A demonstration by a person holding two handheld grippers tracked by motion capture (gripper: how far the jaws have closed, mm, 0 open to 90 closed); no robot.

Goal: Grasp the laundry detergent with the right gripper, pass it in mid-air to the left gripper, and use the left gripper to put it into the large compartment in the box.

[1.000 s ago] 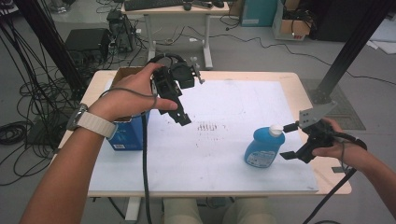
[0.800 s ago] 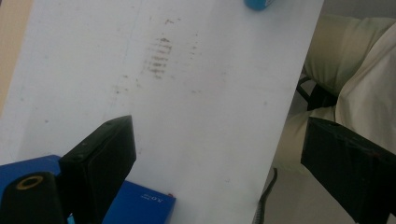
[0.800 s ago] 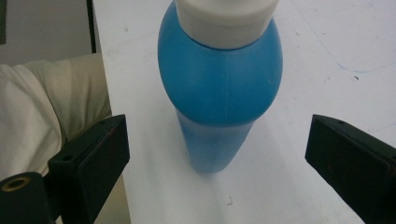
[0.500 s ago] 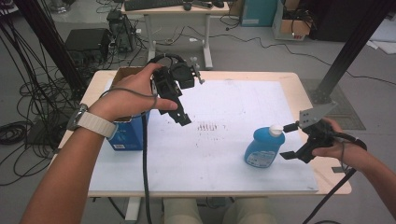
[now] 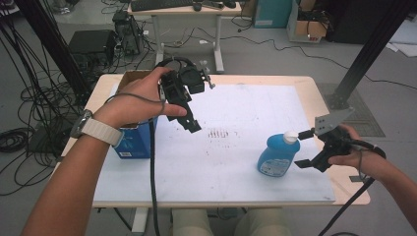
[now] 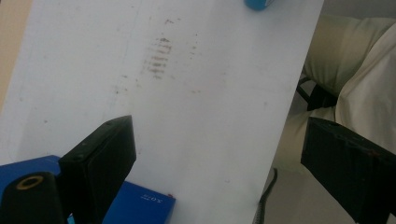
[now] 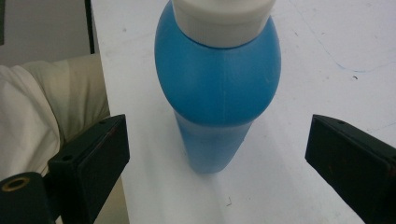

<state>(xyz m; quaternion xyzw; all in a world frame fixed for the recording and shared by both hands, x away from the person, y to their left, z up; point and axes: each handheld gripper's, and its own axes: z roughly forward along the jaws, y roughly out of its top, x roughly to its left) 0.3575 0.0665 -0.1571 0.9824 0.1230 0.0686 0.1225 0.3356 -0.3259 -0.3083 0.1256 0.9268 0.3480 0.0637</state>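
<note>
- Right tool (image 5: 305,149): level with the blue bottle (image 5: 278,155) and pointed at it, jaws standing wide apart. In the right gripper view the bottle (image 7: 217,88) sits centred between the two black jaws, with a clear gap on either side, so nothing is clamped.
- Blue bottle: upright on the white sheet (image 5: 236,162) that covers the counter (image 5: 314,93), toward the near right part of the sheet. Its white cap (image 5: 291,138) is on.
- Left tool (image 5: 189,118): raised above the left part of the counter, jaws apart and empty. The left gripper view looks down past them on the bare sheet with its brownish smudge (image 6: 159,58).
- Blue box (image 5: 135,142): stands at the left edge of the sheet, under the left hand (image 5: 137,98); it is untouched.
- Progress, as judged: the work in hand appears to be a grasp of the bottle. The approach looks complete, since the bottle is already framed by the open jaws.
- Remaining, as judged: the jaws have yet to close on the bottle's body, and any lift or carry is still to come. The left tool has no visible part in the work yet.
</note>
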